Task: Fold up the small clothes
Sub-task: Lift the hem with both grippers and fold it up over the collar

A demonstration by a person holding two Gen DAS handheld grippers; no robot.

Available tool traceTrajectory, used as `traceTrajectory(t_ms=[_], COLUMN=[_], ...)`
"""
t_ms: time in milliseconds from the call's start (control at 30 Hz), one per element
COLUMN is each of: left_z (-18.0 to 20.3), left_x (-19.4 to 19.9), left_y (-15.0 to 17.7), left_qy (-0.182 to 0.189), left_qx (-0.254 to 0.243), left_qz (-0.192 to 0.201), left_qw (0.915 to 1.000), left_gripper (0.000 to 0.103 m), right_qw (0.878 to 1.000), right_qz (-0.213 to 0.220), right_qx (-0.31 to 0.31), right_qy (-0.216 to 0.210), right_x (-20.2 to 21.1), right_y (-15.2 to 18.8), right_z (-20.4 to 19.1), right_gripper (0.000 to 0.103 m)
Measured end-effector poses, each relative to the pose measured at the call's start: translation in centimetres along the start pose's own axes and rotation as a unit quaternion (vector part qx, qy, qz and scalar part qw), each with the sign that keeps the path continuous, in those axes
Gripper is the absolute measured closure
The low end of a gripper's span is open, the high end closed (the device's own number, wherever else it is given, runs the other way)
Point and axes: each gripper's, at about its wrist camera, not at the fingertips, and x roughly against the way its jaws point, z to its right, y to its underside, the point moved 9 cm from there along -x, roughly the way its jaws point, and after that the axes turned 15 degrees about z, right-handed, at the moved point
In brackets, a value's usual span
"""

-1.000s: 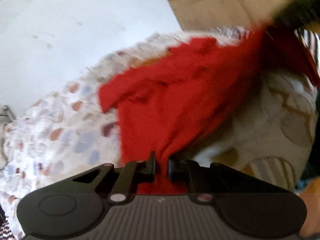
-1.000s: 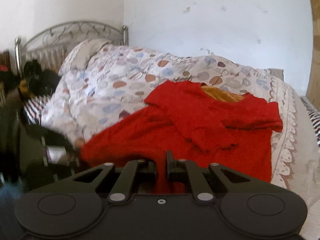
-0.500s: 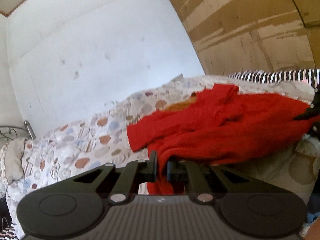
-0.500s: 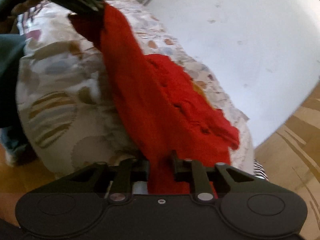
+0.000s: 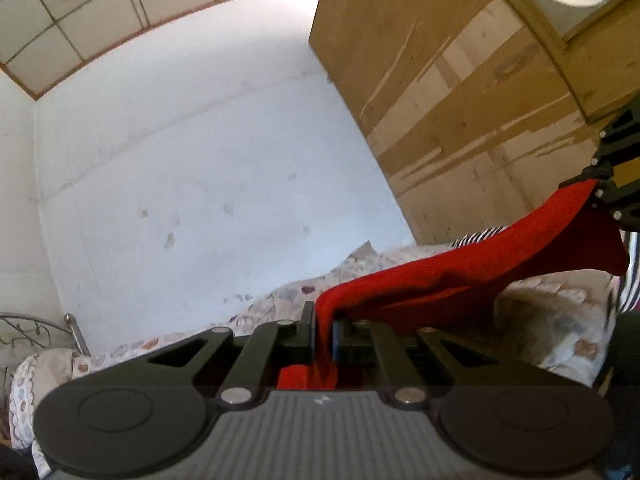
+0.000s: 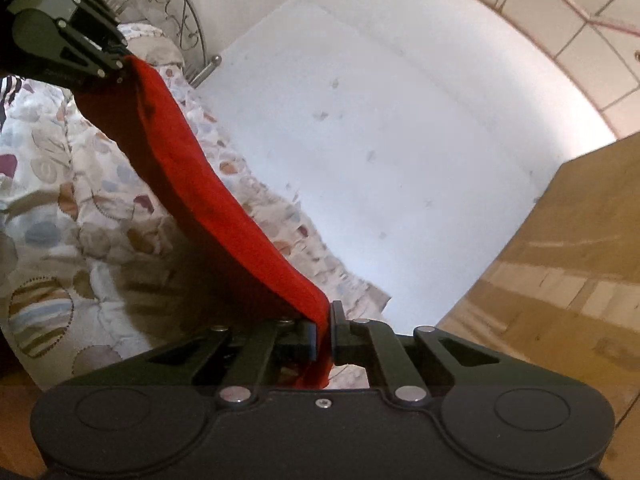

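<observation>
A red garment (image 5: 472,272) hangs stretched in the air between my two grippers, above the bed. My left gripper (image 5: 323,328) is shut on one edge of it. My right gripper (image 6: 323,332) is shut on the opposite edge; the cloth (image 6: 192,176) runs from it up to the left gripper (image 6: 116,66) at the top left of the right wrist view. The right gripper (image 5: 600,196) shows at the right edge of the left wrist view, pinching the cloth. The garment's lower part is hidden behind its top edge.
A bed with a patterned quilt (image 6: 60,208) lies under the garment. A metal headboard (image 6: 176,20) stands at its end. A white wall (image 5: 200,180) is behind, and a wooden wardrobe (image 5: 460,100) stands beside the bed. Striped fabric (image 5: 484,236) lies near the wardrobe.
Both grippers have lifted the red garment off the bed and pulled it taut between them. The cameras now tilt up towards the wall and ceiling.
</observation>
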Motion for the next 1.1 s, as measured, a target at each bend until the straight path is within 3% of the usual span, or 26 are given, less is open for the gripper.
traceTrajectory(t_ms=[133, 300, 500, 733, 933, 1100], left_z=[-0.4, -1.2, -3.0, -5.8, -6.8, -6.4], left_x=[3.0, 6.3, 4.4, -4.3, -13.6, -21.1], left_y=[-3.1, -6.9, -7.6, -6.0, -3.7, 0.8], left_qy=[0.011, 0.014, 0.022, 0.018, 0.018, 0.019], left_qx=[0.019, 0.008, 0.050, 0.049, 0.003, -0.007], left_qz=[-0.005, 0.007, -0.018, -0.044, -0.077, -0.119], left_qw=[0.9998, 0.9998, 0.9984, 0.9976, 0.9968, 0.9927], left_gripper=[0.096, 0.096, 0.096, 0.096, 0.095, 0.095], right_qw=[1.000, 0.999, 0.998, 0.998, 0.998, 0.994], right_qz=[0.005, 0.026, 0.029, 0.034, -0.009, -0.061], right_qx=[-0.009, 0.004, -0.012, 0.019, -0.006, -0.038], right_qy=[-0.024, -0.040, -0.046, -0.045, -0.066, -0.086], right_x=[3.2, 6.4, 4.8, -4.0, -14.7, -23.0], right_y=[-2.5, -6.2, -7.3, -6.5, -3.6, 0.8], right_z=[1.5, 3.1, 4.8, 7.0, 9.2, 8.6], right_gripper=[0.099, 0.099, 0.098, 0.098, 0.098, 0.098])
